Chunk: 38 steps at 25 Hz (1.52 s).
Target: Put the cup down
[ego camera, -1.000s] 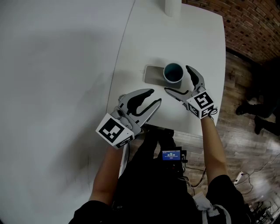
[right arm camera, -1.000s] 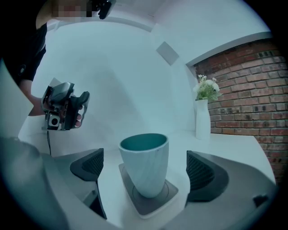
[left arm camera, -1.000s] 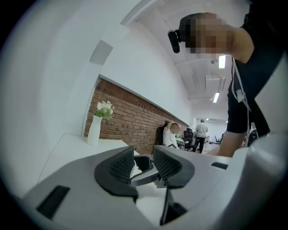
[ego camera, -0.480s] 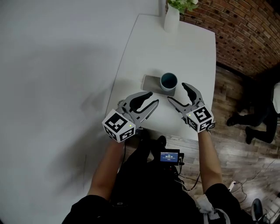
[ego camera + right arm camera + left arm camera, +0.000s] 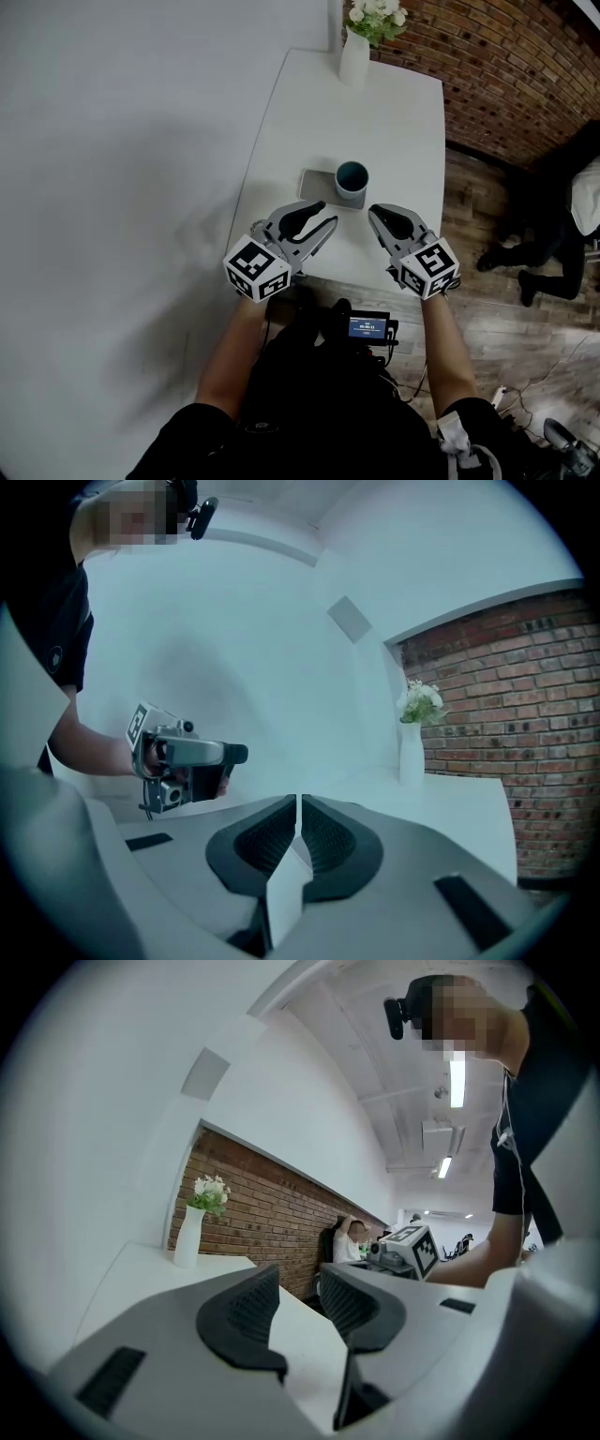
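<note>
I see the cup [image 5: 352,180] standing upright on the right end of a grey mat [image 5: 314,184], close to the near edge of the table [image 5: 398,122]. My right gripper [image 5: 374,212] hangs just short of the cup and clear of it. Its jaws have just been closing and are now together with nothing between them. My left gripper [image 5: 325,214] hovers beside the mat's near corner, jaws apart and empty. A vase of flowers [image 5: 354,54] stands at the far edge.

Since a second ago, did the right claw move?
Yes: the right claw backed off the cup toward the person, just closing on nothing.
</note>
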Tool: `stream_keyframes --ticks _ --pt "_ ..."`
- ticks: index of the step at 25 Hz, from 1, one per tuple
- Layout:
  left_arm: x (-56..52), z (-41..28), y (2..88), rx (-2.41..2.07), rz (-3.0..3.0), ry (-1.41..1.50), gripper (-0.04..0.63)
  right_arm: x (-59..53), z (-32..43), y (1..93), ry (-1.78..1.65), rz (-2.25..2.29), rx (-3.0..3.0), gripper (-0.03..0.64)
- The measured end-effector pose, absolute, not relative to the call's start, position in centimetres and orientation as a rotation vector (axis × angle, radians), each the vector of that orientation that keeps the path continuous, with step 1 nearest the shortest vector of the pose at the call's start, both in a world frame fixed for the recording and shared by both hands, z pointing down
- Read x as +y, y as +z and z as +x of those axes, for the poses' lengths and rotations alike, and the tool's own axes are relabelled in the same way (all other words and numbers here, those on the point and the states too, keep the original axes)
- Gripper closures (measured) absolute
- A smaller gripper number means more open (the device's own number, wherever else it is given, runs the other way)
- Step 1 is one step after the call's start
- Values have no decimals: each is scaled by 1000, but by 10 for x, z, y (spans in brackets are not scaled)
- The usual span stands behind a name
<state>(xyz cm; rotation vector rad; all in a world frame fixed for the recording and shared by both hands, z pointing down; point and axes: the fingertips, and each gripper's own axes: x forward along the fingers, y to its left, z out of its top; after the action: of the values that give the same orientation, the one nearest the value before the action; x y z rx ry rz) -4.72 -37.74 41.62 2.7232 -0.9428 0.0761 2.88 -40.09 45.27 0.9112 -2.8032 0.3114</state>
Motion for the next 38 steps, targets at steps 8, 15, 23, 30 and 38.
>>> stream_keyframes --ticks 8,15,23,30,38 --pt "-368 -46 411 -916 2744 83 455 -381 32 442 352 934 -2806 603" --pt "-352 -45 417 -878 2739 83 456 -370 39 445 434 1002 -2807 603" --pt "-345 -45 416 -879 2741 76 456 -361 36 443 436 993 -2809 603" --pt "-345 -44 416 -884 2736 64 456 -360 32 439 427 993 -2816 603" --pt "-344 -43 417 -875 2734 48 456 -359 32 440 407 1003 -2807 603"
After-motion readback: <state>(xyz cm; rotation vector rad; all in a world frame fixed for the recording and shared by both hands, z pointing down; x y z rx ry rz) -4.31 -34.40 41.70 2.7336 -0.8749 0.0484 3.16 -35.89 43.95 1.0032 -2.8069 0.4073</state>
